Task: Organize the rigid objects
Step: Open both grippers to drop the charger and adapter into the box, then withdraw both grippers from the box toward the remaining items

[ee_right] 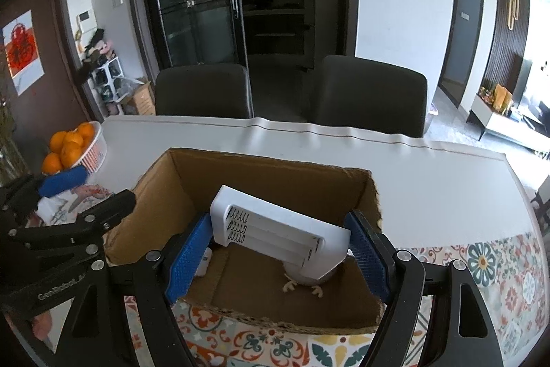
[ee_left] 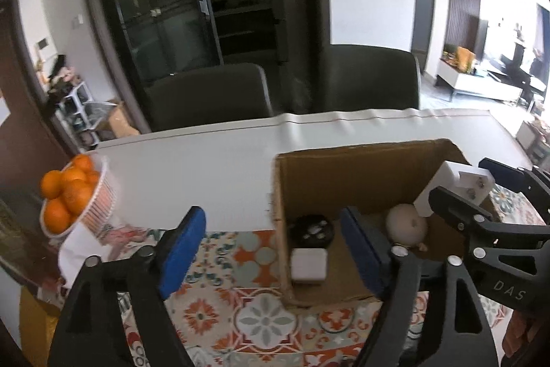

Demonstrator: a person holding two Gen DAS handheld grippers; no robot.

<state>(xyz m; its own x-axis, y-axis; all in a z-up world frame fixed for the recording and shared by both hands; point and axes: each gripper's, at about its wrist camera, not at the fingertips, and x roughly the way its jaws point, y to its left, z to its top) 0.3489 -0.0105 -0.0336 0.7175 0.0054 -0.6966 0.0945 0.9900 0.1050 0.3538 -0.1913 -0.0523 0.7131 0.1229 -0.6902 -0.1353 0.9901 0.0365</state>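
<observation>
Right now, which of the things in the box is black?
The round disc in the cardboard box's far left corner. The square case in front of it is white, and the egg-shaped toy to its right is cream.

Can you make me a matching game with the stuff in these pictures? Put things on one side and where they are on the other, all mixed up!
Things:
1. white battery holder
2. oranges
3. small white square block
4. cardboard box

Places:
A. in a bowl at the table's left edge
B. on the patterned mat
C. between the right gripper's blue pads
D. on the box floor, beside a round black thing

Pairs: 1-C, 2-A, 3-D, 4-B
</observation>
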